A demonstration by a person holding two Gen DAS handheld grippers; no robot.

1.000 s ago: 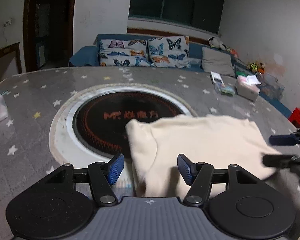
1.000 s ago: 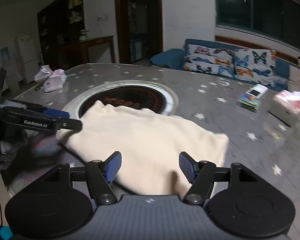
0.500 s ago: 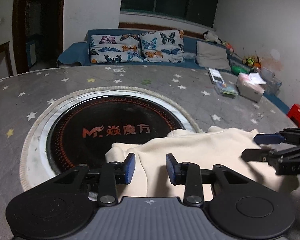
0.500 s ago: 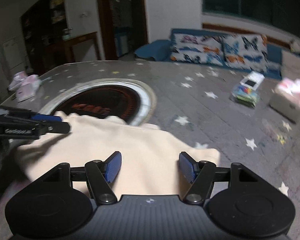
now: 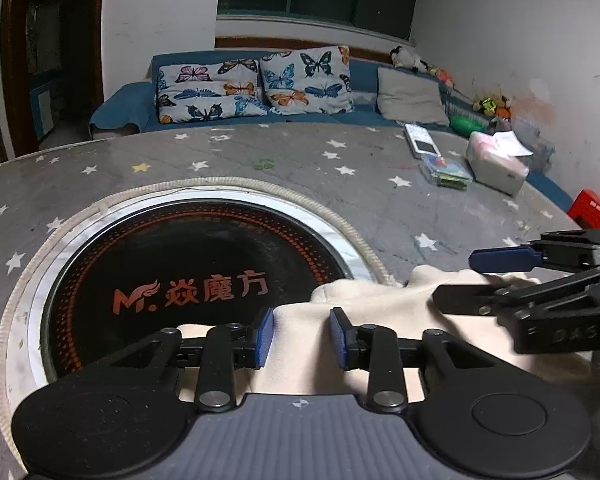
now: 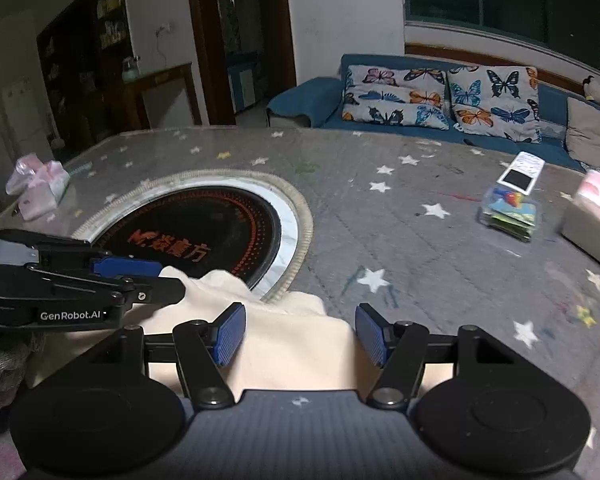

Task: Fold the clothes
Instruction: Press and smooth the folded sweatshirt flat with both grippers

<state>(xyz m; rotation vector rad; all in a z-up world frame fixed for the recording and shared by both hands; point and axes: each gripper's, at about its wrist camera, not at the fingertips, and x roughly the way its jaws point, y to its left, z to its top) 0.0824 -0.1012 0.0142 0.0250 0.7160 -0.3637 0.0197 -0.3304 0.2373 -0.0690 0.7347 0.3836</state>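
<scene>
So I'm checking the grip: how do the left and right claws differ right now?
The left claw has narrowed, with a small gap between its pads; the right claw is spread wide. The left sits by the cooktop edge, the right over the tablecloth side. Both straddle the cream garment.

Cream garment: soft matt cloth, thick, fleece-like, at the table's near edge. Grey star-print table cover: quilted-looking, slight sheen. Round black inset hob plate: glossy glass-like face, orange print, pale polished ring, braided cord rim. Left gripper and right gripper: matt black plastic arms, ribbed blue rubbery pads, shiny metal pivot pins, ribbed grey body. Pink tissue pack near the far left edge: crinkly glossy film.
</scene>
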